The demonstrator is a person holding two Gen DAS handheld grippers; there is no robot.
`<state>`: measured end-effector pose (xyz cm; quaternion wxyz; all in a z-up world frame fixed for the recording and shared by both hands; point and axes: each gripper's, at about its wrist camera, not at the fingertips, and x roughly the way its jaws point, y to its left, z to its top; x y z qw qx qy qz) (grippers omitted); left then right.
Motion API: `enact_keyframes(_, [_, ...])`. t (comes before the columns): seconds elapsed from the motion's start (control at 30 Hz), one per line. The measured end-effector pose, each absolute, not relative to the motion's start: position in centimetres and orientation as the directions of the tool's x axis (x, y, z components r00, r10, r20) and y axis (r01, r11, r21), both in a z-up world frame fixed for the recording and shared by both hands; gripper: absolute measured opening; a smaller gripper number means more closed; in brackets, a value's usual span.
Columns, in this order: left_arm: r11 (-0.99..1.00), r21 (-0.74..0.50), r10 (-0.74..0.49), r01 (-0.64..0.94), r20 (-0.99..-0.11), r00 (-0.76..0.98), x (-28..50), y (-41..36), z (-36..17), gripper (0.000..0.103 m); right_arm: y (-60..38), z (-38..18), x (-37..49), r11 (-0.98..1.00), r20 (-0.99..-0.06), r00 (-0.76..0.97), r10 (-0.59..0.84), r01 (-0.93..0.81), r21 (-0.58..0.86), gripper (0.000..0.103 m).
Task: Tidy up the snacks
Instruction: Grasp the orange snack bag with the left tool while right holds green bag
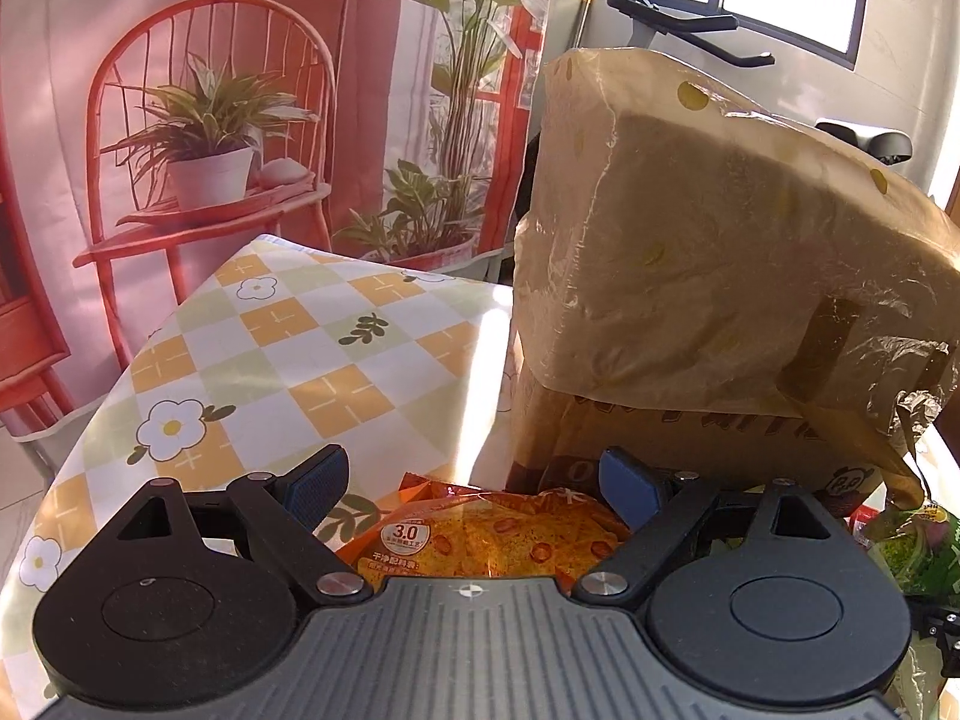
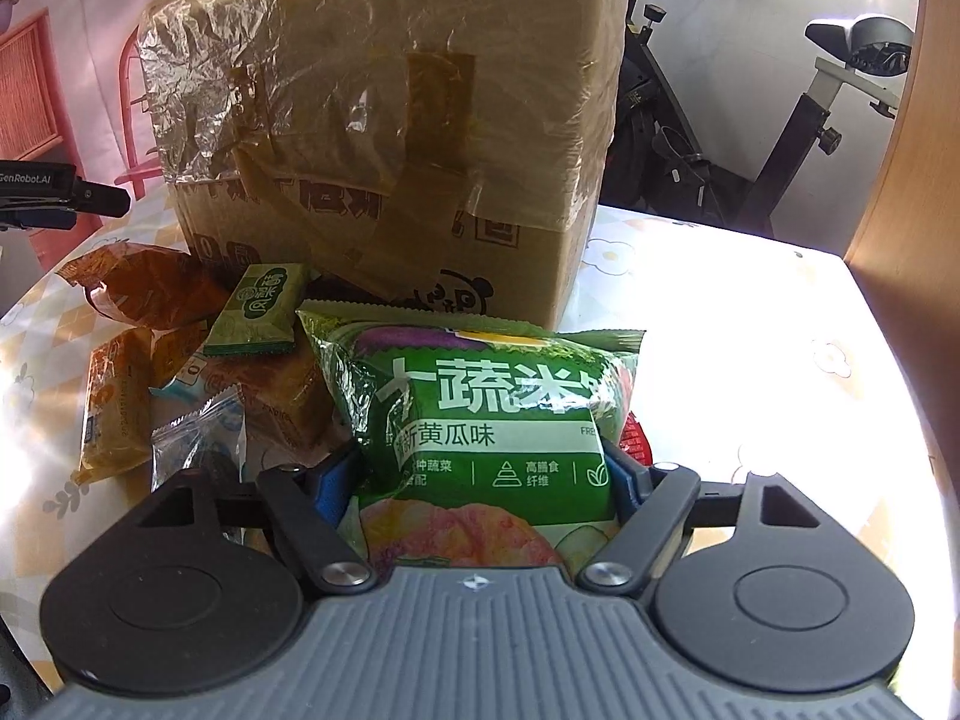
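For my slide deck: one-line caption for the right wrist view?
Right gripper closes around a green snack bag lying before a plastic-wrapped cardboard box.

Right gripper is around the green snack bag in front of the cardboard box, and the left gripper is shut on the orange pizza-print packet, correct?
Not quite. The left gripper is open above the orange pizza-print packet, as the left wrist view shows. The rest holds: the right gripper is around the green snack bag in front of the cardboard box.
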<state>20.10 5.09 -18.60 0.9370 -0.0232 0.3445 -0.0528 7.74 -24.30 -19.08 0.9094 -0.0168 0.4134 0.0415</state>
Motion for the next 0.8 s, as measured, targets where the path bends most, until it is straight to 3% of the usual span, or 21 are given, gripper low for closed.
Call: enact_keyframes(0.8, [0.987, -0.052, -0.142, 0.149, -0.703, 0.697, 16.0, 5.2, -21.6, 0.094, -23.8, -18.3, 6.8, 0.996, -0.745, 0.665, 0.047, -0.085, -0.013, 0.077])
